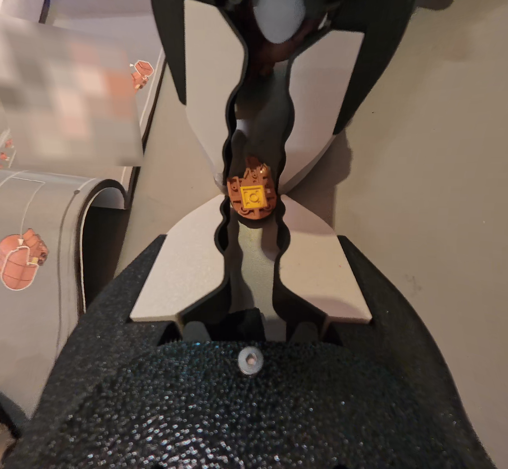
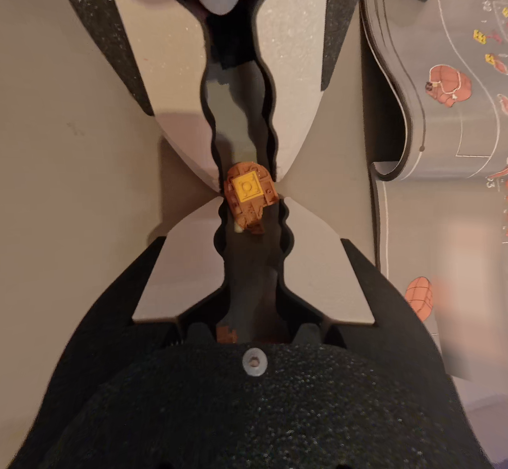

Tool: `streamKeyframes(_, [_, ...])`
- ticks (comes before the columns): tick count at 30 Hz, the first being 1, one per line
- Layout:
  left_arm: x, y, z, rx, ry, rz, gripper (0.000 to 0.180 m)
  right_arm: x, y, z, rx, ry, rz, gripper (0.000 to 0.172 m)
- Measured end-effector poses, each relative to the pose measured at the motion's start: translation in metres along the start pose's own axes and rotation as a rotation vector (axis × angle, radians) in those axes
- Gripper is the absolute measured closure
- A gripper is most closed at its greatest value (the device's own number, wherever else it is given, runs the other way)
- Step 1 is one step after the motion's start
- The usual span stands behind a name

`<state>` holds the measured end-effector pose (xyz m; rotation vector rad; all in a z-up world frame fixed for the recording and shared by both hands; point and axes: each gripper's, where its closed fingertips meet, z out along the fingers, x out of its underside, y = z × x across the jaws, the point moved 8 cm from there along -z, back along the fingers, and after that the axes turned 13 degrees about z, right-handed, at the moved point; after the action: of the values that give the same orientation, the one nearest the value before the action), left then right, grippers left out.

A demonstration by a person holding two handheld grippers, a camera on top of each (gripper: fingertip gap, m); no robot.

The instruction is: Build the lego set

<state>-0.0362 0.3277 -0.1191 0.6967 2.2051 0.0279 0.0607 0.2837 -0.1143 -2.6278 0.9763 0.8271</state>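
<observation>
At the far left, an open instruction booklet with printed brown model drawings is lying on the grey tabletop, one page curling up.

Right of it, the two tools are meeting tip to tip over the tabletop, and a small brown brick assembly with a yellow square plate on its upward face is sitting where they meet. The left tool is narrowed around the near end of the assembly, its dark wavy pads appearing to press both flanks. The right tool, coming from the opposite side, is narrowed on the other end; there one pad is looking pressed, while contact at the other is harder to judge.

The likely trouble: each tool is gripping only by its very tips, so any twist or pull between them could be popping the assembly loose or splitting it. If dropped, it could be rolling under the curled page.
</observation>
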Motion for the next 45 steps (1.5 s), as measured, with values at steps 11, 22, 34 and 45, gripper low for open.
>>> streamKeyframes(11, [0.004,0.007,-0.006,0.090,-0.075,-0.259,0.144,-0.001,0.009,-0.006,0.170,-0.129,-0.228,0.137])
streamKeyframes(22, [-0.015,0.004,-0.013,-0.115,-0.110,0.070,0.174,0.011,0.007,-0.035,0.160,-0.254,-0.134,0.132])
streamKeyframes(34, [-0.041,-0.026,-0.001,-0.566,-0.170,0.810,0.174,0.035,-0.004,-0.076,-0.020,-0.355,0.155,0.124])
streamKeyframes(45, [-0.063,-0.013,0.026,-0.681,-0.257,1.095,0.174,0.076,-0.013,-0.098,0.007,-0.394,0.201,0.120])
